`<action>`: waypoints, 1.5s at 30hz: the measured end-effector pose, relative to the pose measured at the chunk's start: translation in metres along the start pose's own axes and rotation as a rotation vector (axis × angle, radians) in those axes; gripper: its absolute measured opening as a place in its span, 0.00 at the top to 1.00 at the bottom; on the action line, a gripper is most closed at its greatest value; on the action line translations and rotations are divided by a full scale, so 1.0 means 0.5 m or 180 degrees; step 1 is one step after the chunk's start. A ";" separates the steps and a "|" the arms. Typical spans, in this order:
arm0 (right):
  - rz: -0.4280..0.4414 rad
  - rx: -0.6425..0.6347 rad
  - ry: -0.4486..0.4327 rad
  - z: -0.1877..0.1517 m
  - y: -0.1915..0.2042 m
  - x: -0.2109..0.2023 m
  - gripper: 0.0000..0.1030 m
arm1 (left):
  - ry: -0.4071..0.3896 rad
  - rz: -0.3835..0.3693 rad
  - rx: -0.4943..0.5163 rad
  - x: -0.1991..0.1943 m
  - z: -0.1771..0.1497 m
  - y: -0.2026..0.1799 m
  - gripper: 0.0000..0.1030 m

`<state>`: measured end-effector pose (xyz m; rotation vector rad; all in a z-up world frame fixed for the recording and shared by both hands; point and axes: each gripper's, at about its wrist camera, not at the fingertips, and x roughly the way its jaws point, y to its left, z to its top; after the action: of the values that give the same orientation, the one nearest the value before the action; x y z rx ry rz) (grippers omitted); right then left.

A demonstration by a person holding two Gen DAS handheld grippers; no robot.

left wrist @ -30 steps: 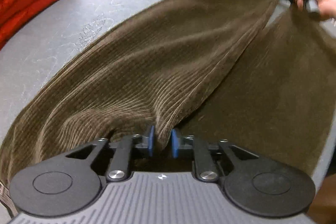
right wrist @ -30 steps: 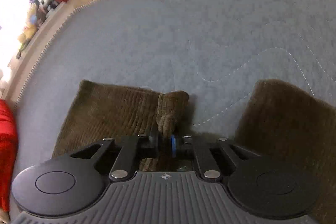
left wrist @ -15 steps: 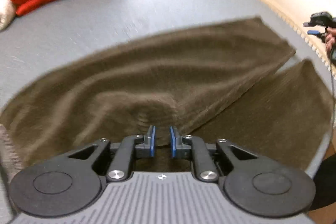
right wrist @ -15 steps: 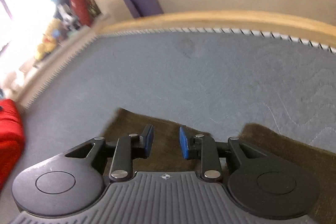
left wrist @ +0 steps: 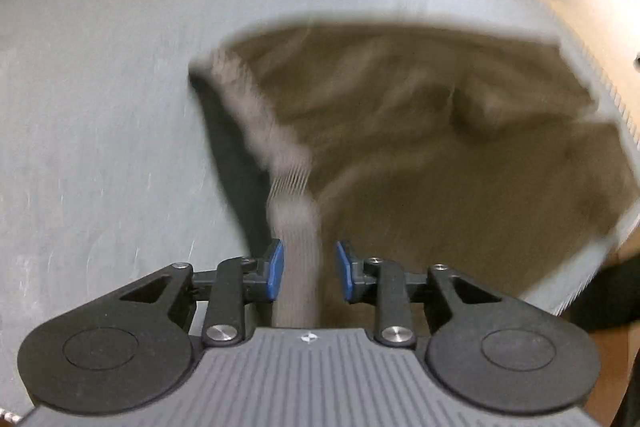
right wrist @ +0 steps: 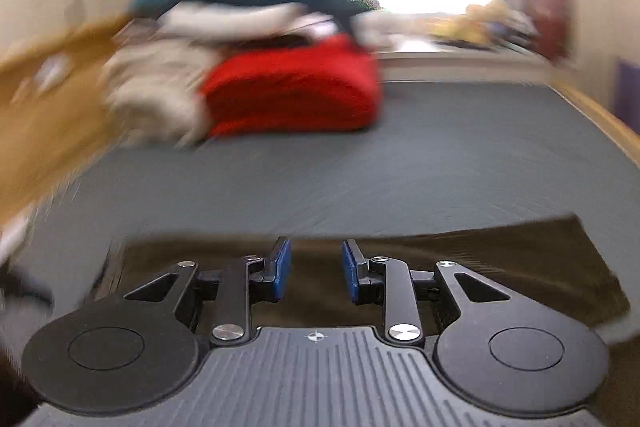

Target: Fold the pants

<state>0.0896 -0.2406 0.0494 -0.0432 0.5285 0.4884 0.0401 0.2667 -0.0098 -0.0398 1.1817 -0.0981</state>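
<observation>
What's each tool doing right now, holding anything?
Left tool: jaws opening, the pants' pale waistband strip between them, not pinched.
Right tool: open, holding nothing; pants below it.

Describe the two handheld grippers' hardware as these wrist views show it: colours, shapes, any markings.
Both look identical. The left gripper and the right gripper each have matte black linkage arms with silver screws, blue pads on the fingertips, two round black discs at the sides, and a grey ribbed body bearing a small white crosshair mark. No cables or sleeves show.

grey bed (right wrist: pixel 440 155) bears brown pants (left wrist: pixel 420 115), red bundle (right wrist: pixel 296 91)
</observation>
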 end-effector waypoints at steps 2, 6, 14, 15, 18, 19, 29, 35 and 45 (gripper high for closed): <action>-0.0115 -0.0444 0.0133 -0.034 0.045 0.005 0.71 | 0.0020 0.0080 0.0111 0.009 -0.015 0.009 0.49; -0.0498 -0.0714 0.0197 -0.050 0.048 0.015 0.71 | 0.0290 -0.0016 -0.0008 0.037 -0.033 0.033 0.41; -0.0953 0.0028 0.0173 -0.063 -0.062 0.026 0.71 | 0.0563 0.0066 0.0338 0.099 -0.041 0.002 0.40; -0.0981 0.0080 0.0149 -0.068 -0.065 0.024 0.71 | 0.0578 0.0093 0.0420 0.105 -0.045 -0.005 0.41; -0.1090 0.0215 0.0118 -0.073 -0.082 0.021 0.71 | 0.0599 0.0114 0.0587 0.111 -0.052 -0.015 0.58; -0.1118 0.0252 0.0129 -0.067 -0.091 0.043 0.71 | 0.0588 0.0110 0.0620 0.105 -0.051 -0.016 0.59; -0.1005 0.0553 0.0048 -0.054 -0.104 0.041 0.71 | 0.0563 0.0283 0.0844 0.062 -0.067 -0.037 0.56; -0.0874 0.0640 0.0028 -0.036 -0.113 0.013 0.71 | -0.0069 0.0281 0.0750 -0.001 -0.030 -0.040 0.51; -0.0870 0.0868 0.0094 -0.060 -0.160 0.007 0.68 | 0.0642 0.0507 0.1478 0.112 -0.057 -0.088 0.61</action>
<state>0.1146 -0.3147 0.0150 0.1371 0.6039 0.1467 0.0324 0.2181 -0.0688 0.4818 1.3337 -0.2380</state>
